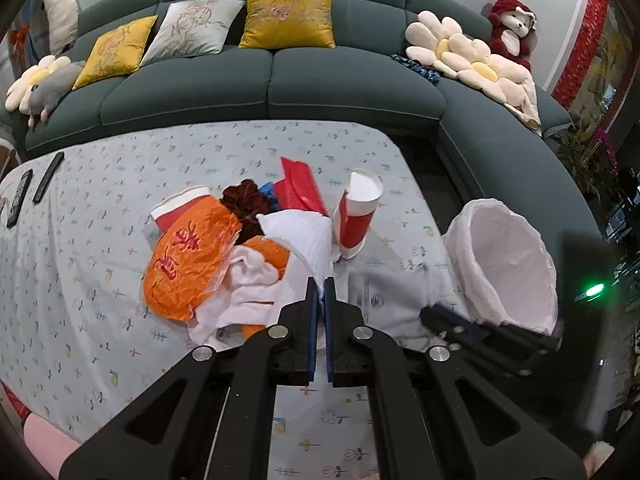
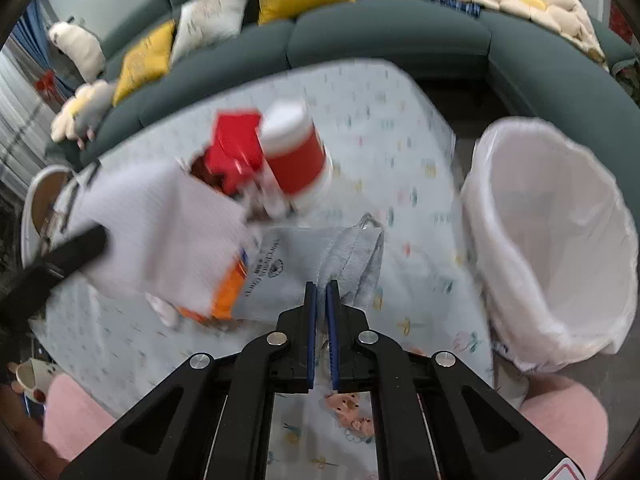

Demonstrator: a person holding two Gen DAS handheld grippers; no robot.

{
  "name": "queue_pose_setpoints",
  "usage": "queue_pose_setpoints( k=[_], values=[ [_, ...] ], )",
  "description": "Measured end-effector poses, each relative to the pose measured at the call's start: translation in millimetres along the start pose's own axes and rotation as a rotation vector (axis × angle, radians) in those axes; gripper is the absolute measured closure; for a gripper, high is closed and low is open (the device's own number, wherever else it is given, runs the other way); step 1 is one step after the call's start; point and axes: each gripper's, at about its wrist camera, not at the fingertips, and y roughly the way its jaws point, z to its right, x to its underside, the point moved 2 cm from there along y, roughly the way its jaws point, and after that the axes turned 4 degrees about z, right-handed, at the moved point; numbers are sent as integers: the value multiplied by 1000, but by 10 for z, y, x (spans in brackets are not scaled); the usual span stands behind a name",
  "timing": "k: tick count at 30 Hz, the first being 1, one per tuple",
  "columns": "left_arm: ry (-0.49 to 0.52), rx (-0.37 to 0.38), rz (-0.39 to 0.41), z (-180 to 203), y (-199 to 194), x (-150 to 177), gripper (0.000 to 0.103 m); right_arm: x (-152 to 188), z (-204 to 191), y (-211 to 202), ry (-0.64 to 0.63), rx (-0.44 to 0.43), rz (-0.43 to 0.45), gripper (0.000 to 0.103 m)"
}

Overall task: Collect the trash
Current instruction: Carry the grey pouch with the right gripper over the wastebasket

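My left gripper [image 1: 321, 285] is shut on a white paper towel [image 1: 298, 234], which rises from its tips; in the right wrist view the sheet [image 2: 160, 232] hangs blurred from one black finger [image 2: 80, 246]. Behind it on the table lie an orange plastic bag [image 1: 192, 256], a red-and-white paper cup [image 1: 356, 216] [image 2: 296, 156], a second cup [image 1: 180, 208] and a red packet [image 1: 300, 184]. My right gripper [image 2: 322, 286] [image 1: 430, 314] is shut on a fold of grey cloth [image 2: 352, 256] [image 1: 384, 292], beside the white-lined bin [image 2: 556, 240] [image 1: 508, 268].
The table carries a pale flowered cloth [image 1: 100, 248]. Two dark remotes [image 1: 18, 198] lie at its far left. A dark green sofa [image 1: 272, 80] with cushions and plush toys curves behind and to the right. The bin stands off the table's right edge.
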Motion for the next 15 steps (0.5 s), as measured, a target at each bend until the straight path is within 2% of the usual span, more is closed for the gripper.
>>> queue_pose_setpoints(
  k=[8, 15],
  values=[
    [52, 38, 55, 359, -152, -197, 100, -358, 114, -601, 30, -26, 139, 97],
    [110, 95, 85, 828, -185, -374, 100, -531, 429, -920, 72, 19, 224, 97]
  ],
)
